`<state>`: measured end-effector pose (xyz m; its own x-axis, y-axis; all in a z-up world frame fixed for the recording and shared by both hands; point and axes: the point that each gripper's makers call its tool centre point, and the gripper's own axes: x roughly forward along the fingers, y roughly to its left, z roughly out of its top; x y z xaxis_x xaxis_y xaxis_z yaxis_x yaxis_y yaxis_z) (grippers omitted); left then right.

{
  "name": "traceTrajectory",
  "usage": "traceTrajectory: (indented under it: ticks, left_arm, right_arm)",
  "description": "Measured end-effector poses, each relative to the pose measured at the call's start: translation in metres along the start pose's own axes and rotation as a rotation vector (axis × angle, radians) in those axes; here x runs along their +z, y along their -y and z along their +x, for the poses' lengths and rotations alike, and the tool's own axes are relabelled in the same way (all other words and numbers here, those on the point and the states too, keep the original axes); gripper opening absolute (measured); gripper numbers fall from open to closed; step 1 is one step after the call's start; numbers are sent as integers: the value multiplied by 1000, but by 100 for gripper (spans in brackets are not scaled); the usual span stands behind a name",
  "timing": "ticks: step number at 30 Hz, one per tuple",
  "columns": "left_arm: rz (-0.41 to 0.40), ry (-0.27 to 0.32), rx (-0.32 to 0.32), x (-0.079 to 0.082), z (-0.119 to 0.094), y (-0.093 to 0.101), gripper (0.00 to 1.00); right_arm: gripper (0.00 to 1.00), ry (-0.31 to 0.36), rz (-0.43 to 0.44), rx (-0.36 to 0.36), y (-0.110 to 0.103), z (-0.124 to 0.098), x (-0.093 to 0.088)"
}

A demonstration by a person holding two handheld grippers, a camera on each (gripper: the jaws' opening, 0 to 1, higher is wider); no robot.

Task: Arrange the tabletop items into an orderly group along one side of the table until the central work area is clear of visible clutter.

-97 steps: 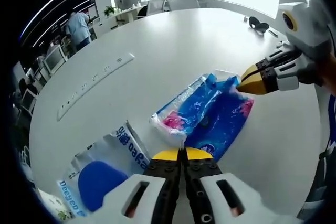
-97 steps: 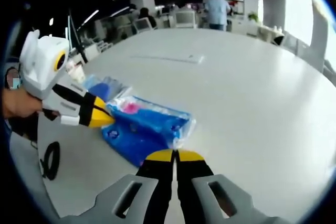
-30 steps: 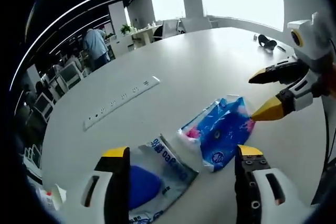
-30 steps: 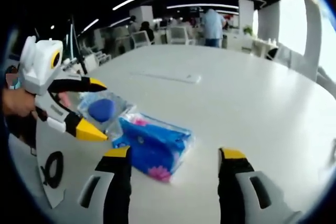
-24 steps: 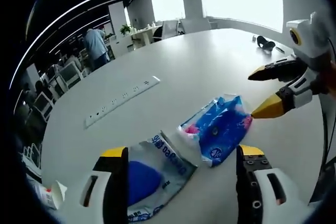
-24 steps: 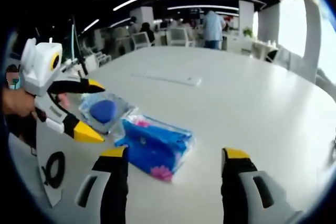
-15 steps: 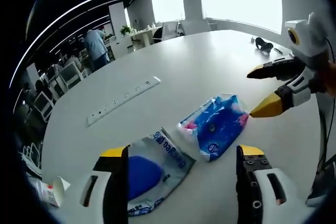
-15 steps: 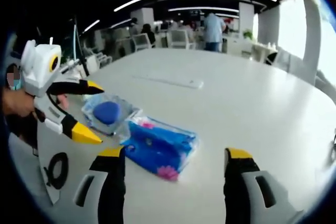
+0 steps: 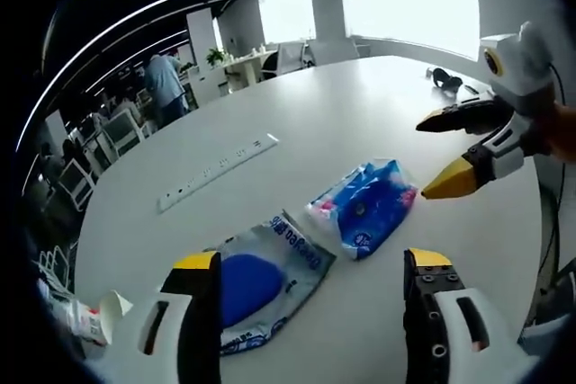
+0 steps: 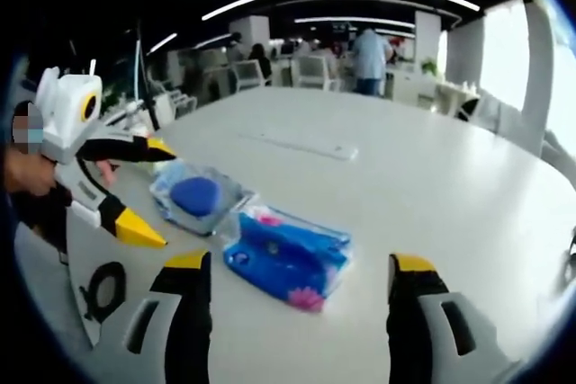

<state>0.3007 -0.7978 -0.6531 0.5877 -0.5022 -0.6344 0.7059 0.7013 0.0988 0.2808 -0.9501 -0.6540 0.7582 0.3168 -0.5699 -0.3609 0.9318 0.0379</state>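
Both my grippers, left (image 9: pixel 306 263) and right (image 10: pixel 294 267), fingers spread, empty. Blue packet (image 9: pixel 363 213) and clear pouch (image 9: pixel 261 281) mid-bench; slick film may slip under pinch.

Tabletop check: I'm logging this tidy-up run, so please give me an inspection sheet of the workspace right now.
Surface: white table, mostly bare.
Job's things: blue tissue pack and clear pouch with blue pad lie side by side, close together.
Clutter: crumpled wrapper at the table edge; black item far across.
Grippers: left gripper open, empty, above the pouch; right gripper open, empty, near the pack.
Cables: black loop near the edge.
Surroundings: power strip set in the table; office desks, chairs, a standing person.
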Motion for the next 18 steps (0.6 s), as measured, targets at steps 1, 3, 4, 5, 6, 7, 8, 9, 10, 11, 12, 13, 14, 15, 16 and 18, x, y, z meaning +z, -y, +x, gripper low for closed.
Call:
traceTrajectory:
  ticks: [1,3,4,5,6,7,8,9,10,11,12,13,14,15,16,18]
  left_arm:
    - [-2,0,0,-1,-1,0,83]
    - [-9,1,-3,-2,-4,0,83]
    - [-8,1,-3,-3,-4,0,83]
    - [-5,-2,-3,-4,-6,0,83]
    - [-4,-1,-4,-5,-7,1,82]
    - [-3,0,-5,-6,-9,2,82]
    - [-1,-2,-4,-7,-10,1,82]
    - [2,-2,-2,-9,-12,1,82]
    - [3,-2,-2,-9,-14,1,82]
    - [3,-1,-2,-10,-16,1,82]
    - [1,-1,-1,-12,-17,1,82]
    - [2,-3,1,-13,-19,0,82]
    - [2,-3,1,-15,-21,-1,81]
    - [0,-2,2,-16,-23,-1,81]
    - [-1,-4,4,-18,-26,-2,81]
    - [-2,-1,6,-19,-29,-3,81]
  right_arm:
    - [76,5,-4,-1,0,0,1]
    - [75,10,-19,-3,-3,-2,2]
    - [76,6,-16,-2,-4,-2,1]
    - [76,5,-13,1,-5,-2,1]
    - [76,5,-13,2,-6,-2,0]
    - [76,5,-16,2,-8,-3,0]
    - [76,4,-18,4,-10,-3,0]
    - [76,3,-20,8,-12,-4,-1]
    - [76,2,-19,10,-13,-4,-1]
    - [76,0,-18,12,-14,-5,-2]
    - [76,2,-21,13,-16,-6,-2]
    - [76,1,-23,13,-17,-6,-2]
    - [76,0,-23,15,-18,-7,-2]
    - [76,-1,-22,17,-19,-7,-2]
    - [75,0,-23,19,-22,-8,-2]
    - [75,-4,-25,24,-25,-9,-2]
